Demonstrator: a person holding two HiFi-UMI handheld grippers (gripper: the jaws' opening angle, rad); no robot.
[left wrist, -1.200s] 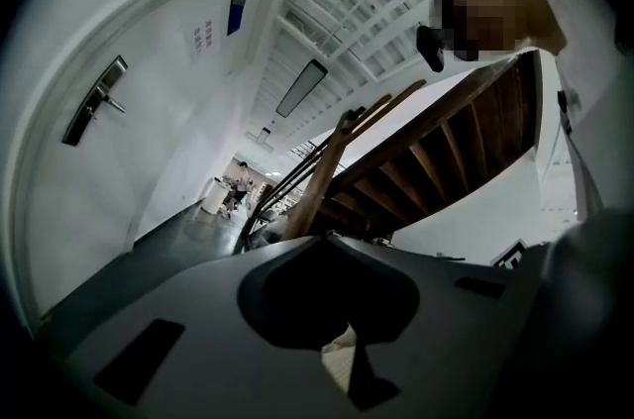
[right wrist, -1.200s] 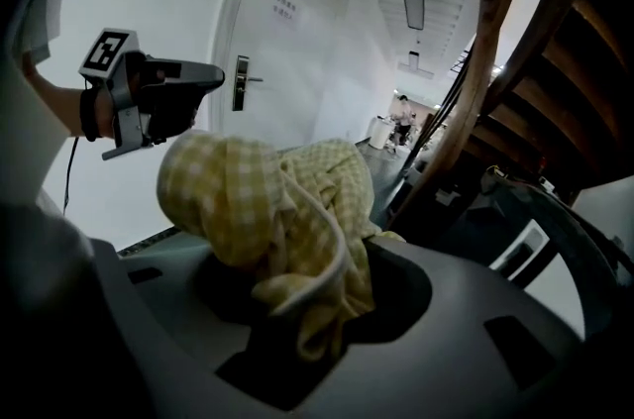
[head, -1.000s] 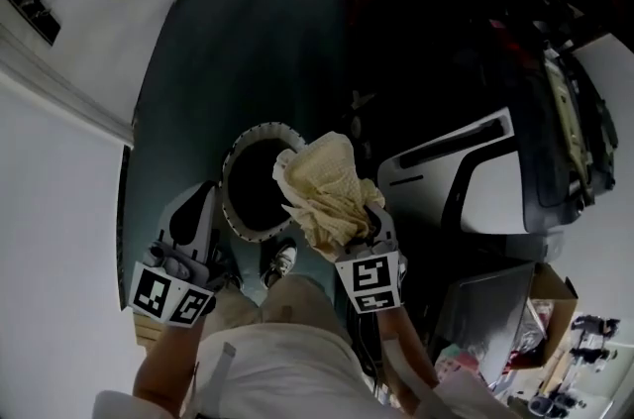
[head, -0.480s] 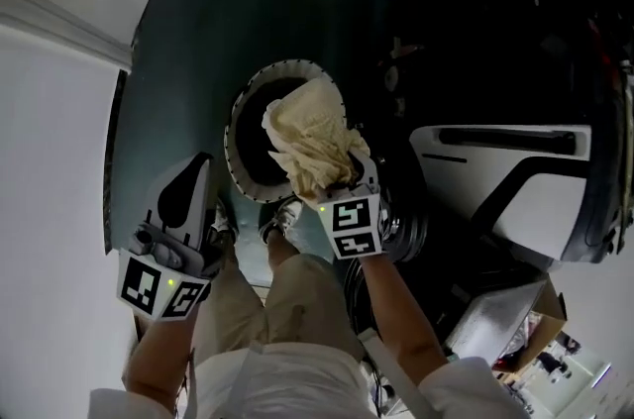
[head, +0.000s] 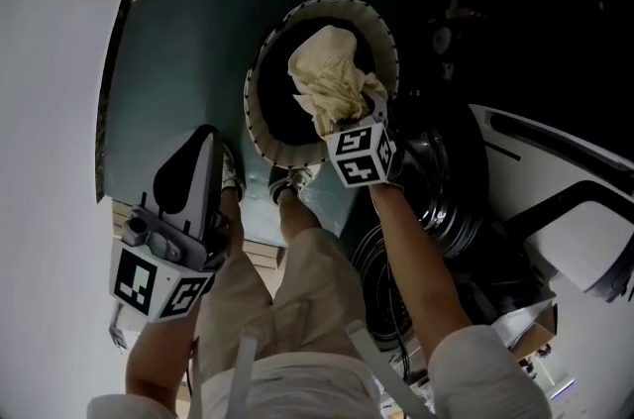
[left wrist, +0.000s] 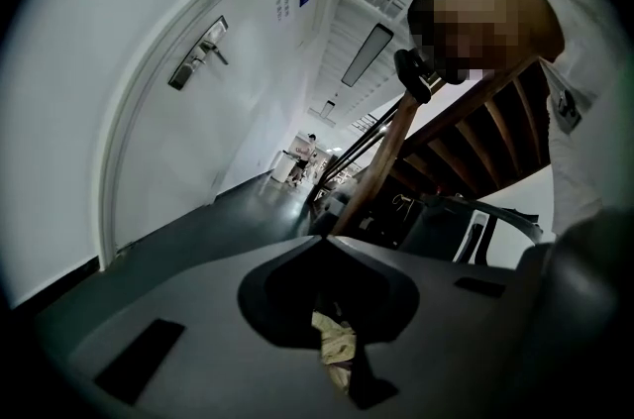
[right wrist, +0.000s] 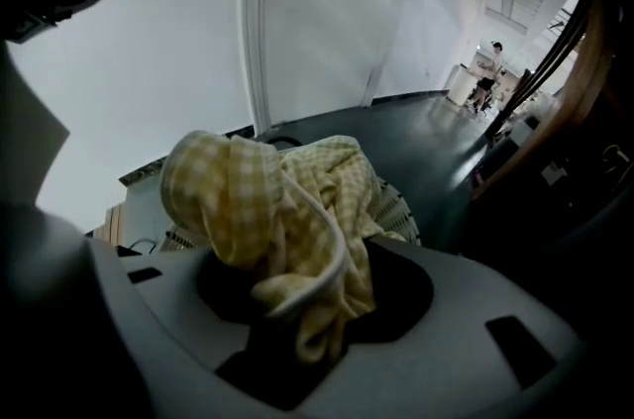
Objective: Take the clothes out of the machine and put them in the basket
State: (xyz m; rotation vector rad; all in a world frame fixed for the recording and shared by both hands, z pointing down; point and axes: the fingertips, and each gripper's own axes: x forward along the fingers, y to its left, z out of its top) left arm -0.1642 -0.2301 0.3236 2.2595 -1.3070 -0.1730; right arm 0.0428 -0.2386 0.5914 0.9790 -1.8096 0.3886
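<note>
A yellow checked cloth [head: 330,80] hangs bunched from my right gripper [head: 347,117], whose jaws are shut on it. It sits over the dark mouth of the round basket [head: 260,125] with a white ribbed rim. In the right gripper view the cloth [right wrist: 287,229] fills the jaws and the basket rim [right wrist: 399,209] shows behind it. My left gripper [head: 205,138] is lower left of the basket, apart from it, with its tips together [left wrist: 319,241]. A small pale yellow scrap [left wrist: 335,350] shows in the gap near their base. The washing machine [head: 555,209] stands right, its dark round door [head: 436,194] open.
The floor [head: 188,51] is dark green, with a white wall on the left. A white door with a lever handle [left wrist: 198,60] stands beyond. The person's shoes [head: 287,184] are just below the basket. Wooden stairs [left wrist: 475,130] rise on the right.
Both grippers have dropped lower. The right one has carried the yellow cloth from beside the basket to right over its mouth. The left gripper stays shut.
</note>
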